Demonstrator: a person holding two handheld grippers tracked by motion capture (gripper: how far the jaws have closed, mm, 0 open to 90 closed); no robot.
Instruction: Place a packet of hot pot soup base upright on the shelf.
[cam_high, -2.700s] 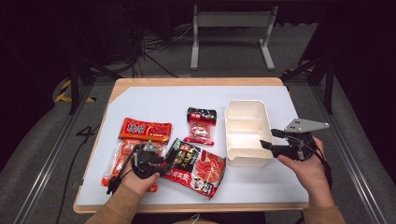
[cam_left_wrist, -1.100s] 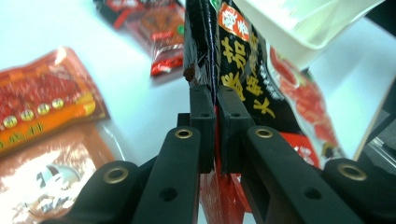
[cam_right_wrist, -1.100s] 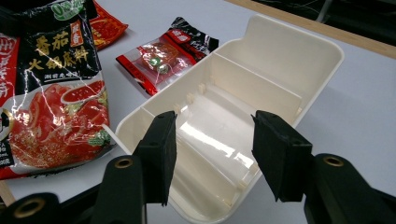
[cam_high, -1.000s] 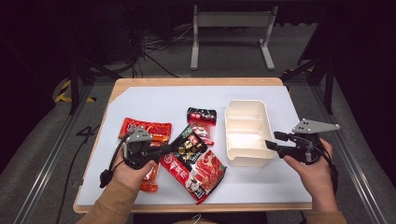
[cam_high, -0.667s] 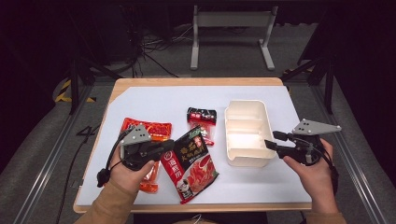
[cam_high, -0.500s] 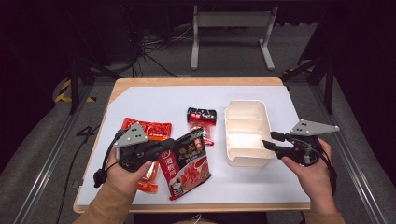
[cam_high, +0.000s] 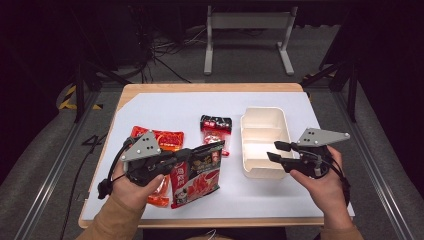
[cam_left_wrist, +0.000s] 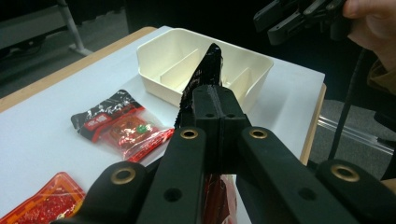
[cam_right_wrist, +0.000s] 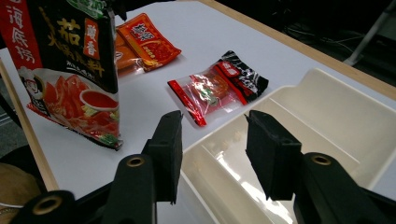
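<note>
My left gripper (cam_high: 176, 161) is shut on the edge of a large black and red sauce packet (cam_high: 197, 175), which hangs upright just above the table. In the left gripper view the jaws (cam_left_wrist: 215, 100) pinch the packet's thin edge (cam_left_wrist: 208, 70). A cream divided tray (cam_high: 265, 111) sits at the right of the white mat. My right gripper (cam_high: 273, 151) hovers open over the tray's near end (cam_right_wrist: 355, 121). Its jaws (cam_right_wrist: 212, 140) have just closed a little, with nothing between them. The held packet (cam_right_wrist: 70, 70) faces the right gripper view.
A small black and red packet (cam_high: 216, 131) lies left of the tray. An orange-red packet (cam_high: 165, 139) lies behind my left hand, and another orange packet (cam_high: 157, 192) lies under it. The white mat (cam_high: 170, 107) covers a wooden table; a metal stand is beyond.
The left gripper has risen, lifting the large packet from lying flat to hanging upright. The right gripper has shifted slightly left over the tray's near end.
</note>
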